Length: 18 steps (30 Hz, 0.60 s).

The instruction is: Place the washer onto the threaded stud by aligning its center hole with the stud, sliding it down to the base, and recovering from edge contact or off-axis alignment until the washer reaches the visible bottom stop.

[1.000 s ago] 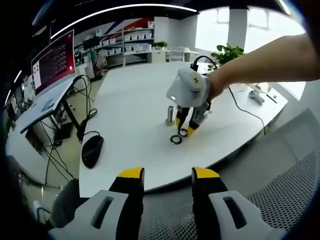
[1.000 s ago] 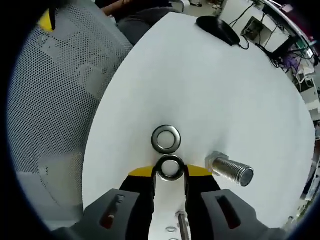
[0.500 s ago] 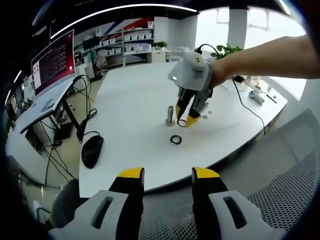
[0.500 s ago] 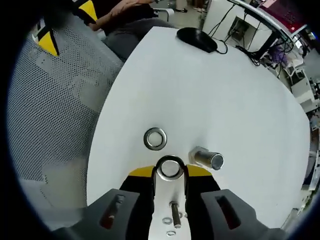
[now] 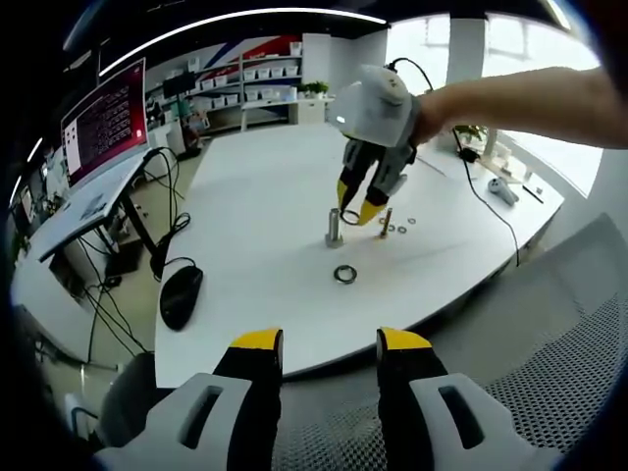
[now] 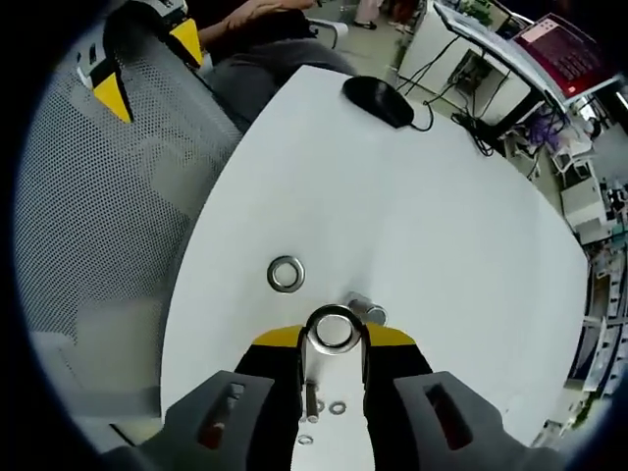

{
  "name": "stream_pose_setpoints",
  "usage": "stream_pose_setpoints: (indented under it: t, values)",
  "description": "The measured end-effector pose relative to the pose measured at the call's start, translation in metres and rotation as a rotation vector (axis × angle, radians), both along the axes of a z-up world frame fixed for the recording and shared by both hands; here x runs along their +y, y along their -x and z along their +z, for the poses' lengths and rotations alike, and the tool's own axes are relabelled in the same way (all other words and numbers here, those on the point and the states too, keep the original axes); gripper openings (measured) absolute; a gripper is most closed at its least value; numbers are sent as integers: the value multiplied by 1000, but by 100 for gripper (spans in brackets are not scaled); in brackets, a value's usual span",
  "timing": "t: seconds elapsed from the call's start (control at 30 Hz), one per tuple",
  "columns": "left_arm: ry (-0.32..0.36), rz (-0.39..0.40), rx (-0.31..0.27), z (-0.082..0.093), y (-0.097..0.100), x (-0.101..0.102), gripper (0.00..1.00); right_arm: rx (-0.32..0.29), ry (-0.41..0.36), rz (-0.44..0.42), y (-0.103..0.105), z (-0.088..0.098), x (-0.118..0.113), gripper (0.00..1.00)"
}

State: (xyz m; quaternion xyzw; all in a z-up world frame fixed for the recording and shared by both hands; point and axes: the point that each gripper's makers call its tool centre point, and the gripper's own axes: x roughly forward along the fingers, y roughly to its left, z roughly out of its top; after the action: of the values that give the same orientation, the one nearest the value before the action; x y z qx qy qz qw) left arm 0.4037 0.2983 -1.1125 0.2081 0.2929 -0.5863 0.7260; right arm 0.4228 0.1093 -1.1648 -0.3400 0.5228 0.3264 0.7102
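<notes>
Here we pinch the washer [image 6: 333, 330] in the right gripper [image 6: 334, 339], left gripper [image 5: 320, 343] spread and idle; centre its hole squarely over the threaded stud [image 5: 334, 227] before lowering.

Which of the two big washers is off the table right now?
The washer clamped in the right gripper, held up beside the stud. The other big washer lies flat on the table.

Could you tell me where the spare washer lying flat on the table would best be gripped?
Probably across its outer rim from straight above: the spare washer lies flat on the white table, apart from the stud, so only its edges offer the jaws purchase.
</notes>
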Motion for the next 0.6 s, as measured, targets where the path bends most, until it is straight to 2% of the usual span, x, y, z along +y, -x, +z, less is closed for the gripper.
stream_pose_setpoints:
  t: [0.07,0.3,0.47,0.6]
  values:
    - [0,0,0,0,0,0,37,-14,12,2,-3,2,-2,23]
    - [0,1,0,0,0,0,37,-26,74,21,-10,-7,-8,23]
    - [1,2,0,0,0,0,37,-71,98,12,-23,-11,-10,22]
    - [0,2,0,0,0,0,37,-45,94,11,-25,-12,-12,22]
